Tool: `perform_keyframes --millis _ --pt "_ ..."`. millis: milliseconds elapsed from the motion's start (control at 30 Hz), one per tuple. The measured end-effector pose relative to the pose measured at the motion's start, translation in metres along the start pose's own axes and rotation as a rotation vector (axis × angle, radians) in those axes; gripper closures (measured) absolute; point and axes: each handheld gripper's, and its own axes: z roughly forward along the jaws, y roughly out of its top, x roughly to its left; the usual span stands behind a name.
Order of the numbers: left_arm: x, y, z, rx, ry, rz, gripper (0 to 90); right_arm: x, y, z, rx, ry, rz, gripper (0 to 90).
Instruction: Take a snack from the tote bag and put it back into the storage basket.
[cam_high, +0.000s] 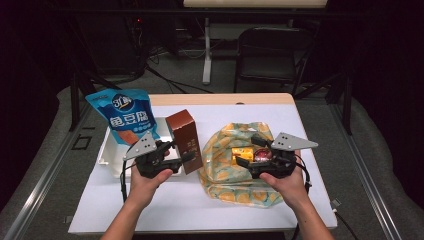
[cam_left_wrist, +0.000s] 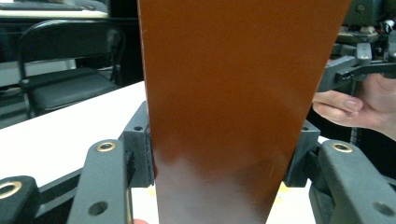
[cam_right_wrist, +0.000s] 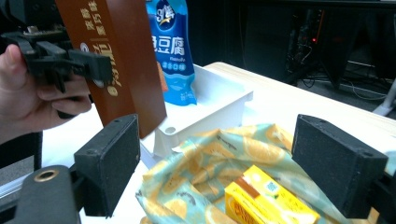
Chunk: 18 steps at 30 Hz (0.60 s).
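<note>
Left claw (cam_high: 184, 159) is clamped on the brown box (cam_high: 185, 141), standing tall with its top tipped away, white tray (cam_high: 107, 150) edge right behind, open table in front; right claw (cam_high: 248, 151) open over the bag (cam_high: 225, 177).

1. I see a dark room beyond the white surface (cam_high: 250, 200), which has a pale wooden far edge.
2. A black folding chair (cam_high: 267, 52) stands behind it on grey floor (cam_high: 220, 82).
3. Cables (cam_high: 160, 75) trail across that floor near a white desk leg (cam_high: 206, 50).
</note>
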Motion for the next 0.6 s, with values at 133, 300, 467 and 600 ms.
perform_keyframes --millis 133,300,467,600 --pt "0.007 -0.004 -0.008 0.007 0.035 -0.001 43.4 -0.002 -0.011 -0.004 -0.002 -0.025 0.006 15.4" --pt "0.016 -0.011 -0.018 0.021 0.067 -0.015 43.5 -0.004 -0.026 -0.007 0.010 -0.057 0.008 15.6" --pt "0.024 -0.015 -0.026 0.032 0.114 -0.027 43.5 -0.008 -0.034 -0.011 0.019 -0.086 0.019 15.8" --pt "0.031 -0.019 -0.032 0.043 0.140 -0.040 43.5 -0.009 -0.038 -0.014 0.017 -0.096 0.024 16.4"
